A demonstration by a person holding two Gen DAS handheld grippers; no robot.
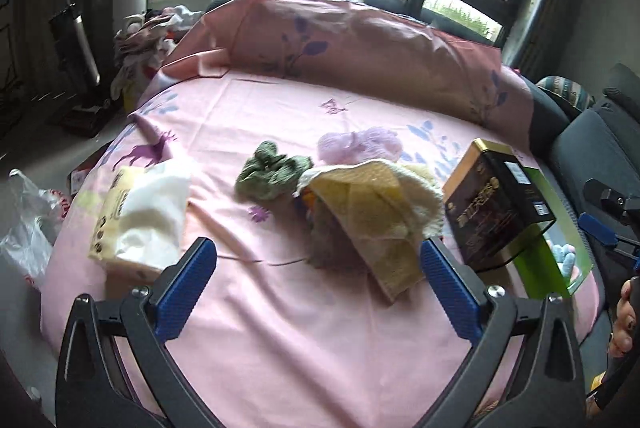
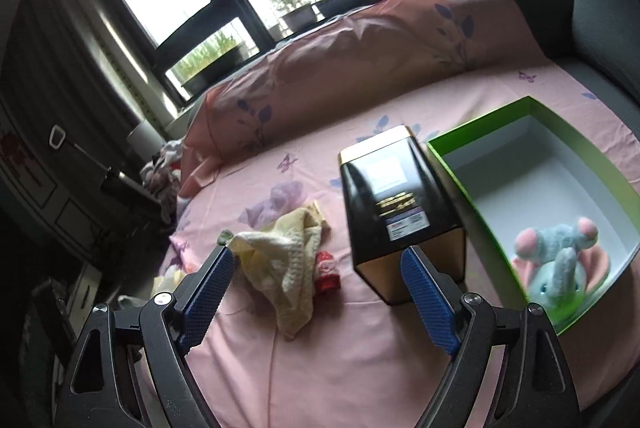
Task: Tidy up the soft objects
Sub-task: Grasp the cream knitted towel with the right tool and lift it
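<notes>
On a pink bedsheet [image 1: 280, 328] lie a green knit piece [image 1: 268, 171], a lilac fluffy piece [image 1: 356, 143] and a yellow cloth [image 1: 384, 211] draped over a small pile. My left gripper [image 1: 316, 260] is open and empty just in front of that pile. My right gripper [image 2: 316, 260] is open and empty, near the yellow cloth [image 2: 288, 264] and a small red item [image 2: 326, 274]. A green open box [image 2: 536, 147] at the right holds a blue and pink plush elephant [image 2: 560, 260].
A black and gold tin [image 2: 400, 203] stands between the cloth and the green box; it also shows in the left wrist view [image 1: 492, 203]. A tissue pack [image 1: 140, 216] lies at the left. A pink pillow [image 1: 360, 39] lines the far side. A plastic bag [image 1: 28, 224] sits off the left edge.
</notes>
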